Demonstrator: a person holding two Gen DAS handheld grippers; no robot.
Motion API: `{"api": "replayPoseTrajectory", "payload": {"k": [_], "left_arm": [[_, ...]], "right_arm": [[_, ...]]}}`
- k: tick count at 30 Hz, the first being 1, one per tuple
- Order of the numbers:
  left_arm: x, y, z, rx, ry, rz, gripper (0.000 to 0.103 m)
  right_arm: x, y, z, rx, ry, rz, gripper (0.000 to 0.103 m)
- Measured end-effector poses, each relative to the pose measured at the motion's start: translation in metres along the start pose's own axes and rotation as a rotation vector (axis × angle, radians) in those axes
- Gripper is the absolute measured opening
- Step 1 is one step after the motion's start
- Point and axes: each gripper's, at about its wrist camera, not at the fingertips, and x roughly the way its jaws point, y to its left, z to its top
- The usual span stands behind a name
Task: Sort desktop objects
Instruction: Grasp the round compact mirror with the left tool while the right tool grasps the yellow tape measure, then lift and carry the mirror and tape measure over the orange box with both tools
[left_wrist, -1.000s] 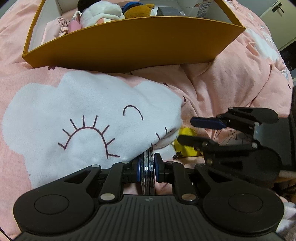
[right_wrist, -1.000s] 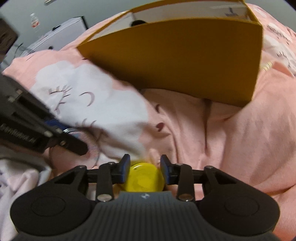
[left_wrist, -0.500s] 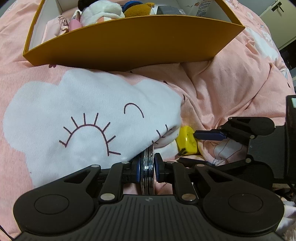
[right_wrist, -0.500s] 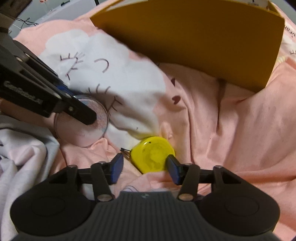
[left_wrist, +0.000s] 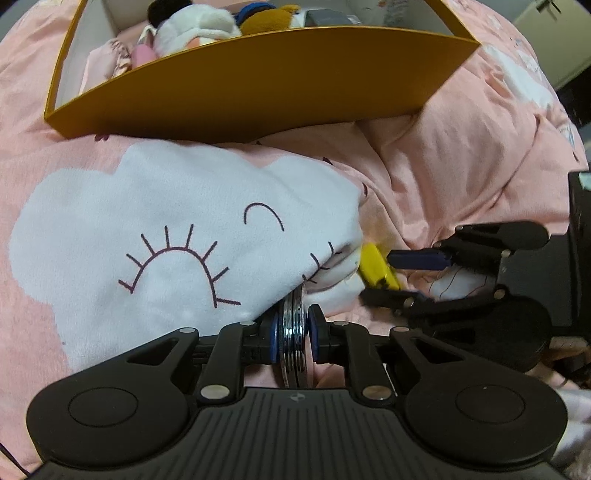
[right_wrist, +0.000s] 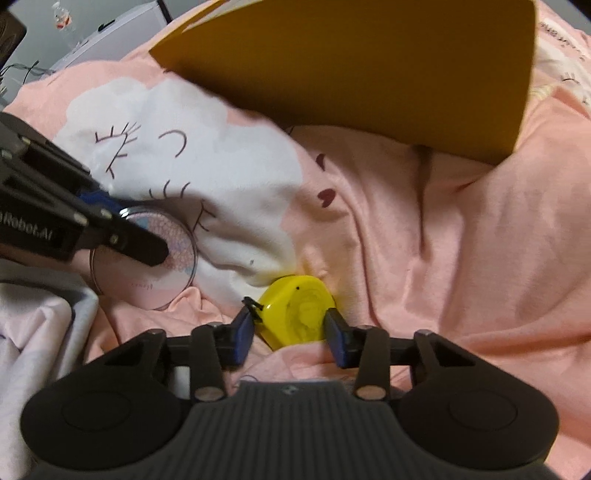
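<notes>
Left wrist view: left gripper (left_wrist: 293, 338) low over the pink cloud-print duvet (left_wrist: 461, 177), fingers pressed flat against a round compact mirror (left_wrist: 294, 343) held on edge. Right gripper (right_wrist: 290, 332) reaching in from the right, fingers spread to either side of a yellow tape measure (right_wrist: 297, 312) lying on the duvet, pads close to its sides but contact not clear. Orange box (left_wrist: 258, 85) well beyond both grippers, its tall near wall facing them, plush toys (left_wrist: 195, 27) inside. Bare, rumpled fabric between tape measure and box wall; mirror and tape measure near each other, apart.
</notes>
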Motion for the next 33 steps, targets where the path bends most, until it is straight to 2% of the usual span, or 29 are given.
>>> {"api": "replayPoseTrajectory", "payload": {"k": [4,8,12,14,20,28,32,33], "left_arm": [[0.001,-0.002,-0.001,0.020,0.008,0.007,0.018],[0.009,-0.008,-0.005,0.044,0.057,0.007,0.018],[0.008,-0.009,-0.008,0.048,0.038,0.016,0.017],[0.006,-0.009,-0.009,0.043,0.029,0.011,0.015],[-0.004,-0.010,-0.007,0.040,0.003,0.002,0.015],[-0.033,-0.007,0.006,0.013,-0.062,-0.070,0.015],[-0.058,-0.005,0.019,0.006,-0.124,-0.098,0.015],[-0.063,-0.005,0.023,0.006,-0.138,-0.102,0.015]], "right_arm": [[-0.004,-0.002,-0.002,0.037,-0.017,-0.028,0.039],[-0.002,0.001,-0.001,0.037,-0.008,-0.066,0.041],[0.004,0.008,-0.001,0.019,0.013,-0.098,0.041],[0.004,0.008,-0.001,0.021,0.010,-0.078,0.030],[-0.007,0.002,-0.002,0.080,-0.026,-0.031,0.025],[-0.038,-0.020,0.001,0.191,-0.100,0.090,0.022],[-0.050,-0.025,0.022,0.189,-0.152,0.126,0.022],[-0.047,-0.021,0.036,0.188,-0.166,0.141,0.022]]}}
